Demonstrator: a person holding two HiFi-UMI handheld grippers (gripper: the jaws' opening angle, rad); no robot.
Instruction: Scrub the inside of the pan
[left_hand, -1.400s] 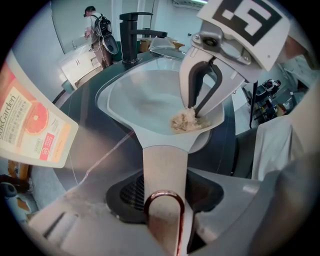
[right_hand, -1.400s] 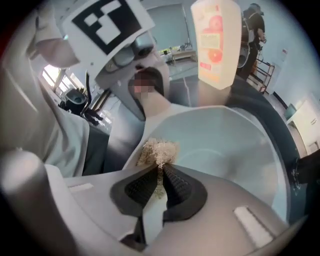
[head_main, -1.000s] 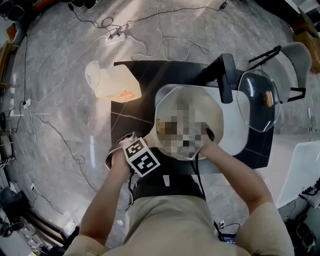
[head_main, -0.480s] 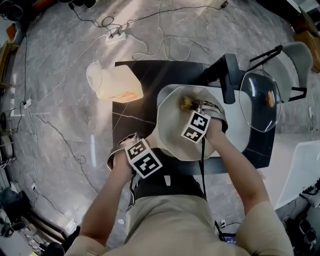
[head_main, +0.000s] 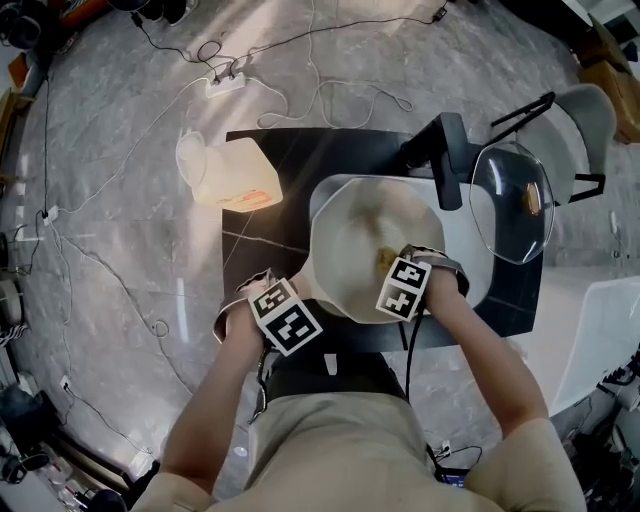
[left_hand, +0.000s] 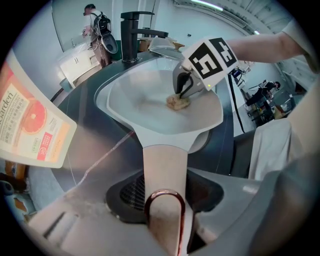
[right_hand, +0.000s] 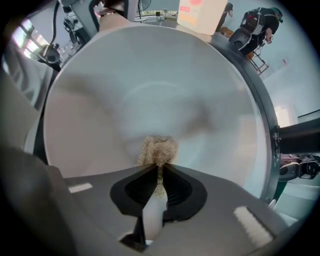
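Pan (head_main: 355, 250), white and round, over a pale sink (head_main: 470, 250) set into a dark, glossy tabletop (head_main: 270, 220). The pan's handle (left_hand: 165, 165) points toward the person, with a copper-coloured loop at its end. Left gripper (left_hand: 165, 210): jaws part-way apart and clamped on that handle, pointing steeply down. Right gripper (right_hand: 159, 172): jaws pinched nearly together on a tan, fibrous scouring pad (right_hand: 159, 149). The pad sits against the pan's inner floor, toward the near right side in the head view.

Black faucet (head_main: 447, 160) stands at the sink's far edge. A glass lid (head_main: 515, 200) sits to the right of the basin. A pale detergent jug (head_main: 228, 170) with an orange label is at the tabletop's far left corner.

Room: grey marbled floor (head_main: 120, 250), polished, with streaks of light. Thin cables (head_main: 330, 95) trail loosely across it from a white power strip (head_main: 224, 80) beyond the tabletop. Dark clutter sits along the floor's left edge, too small to identify.
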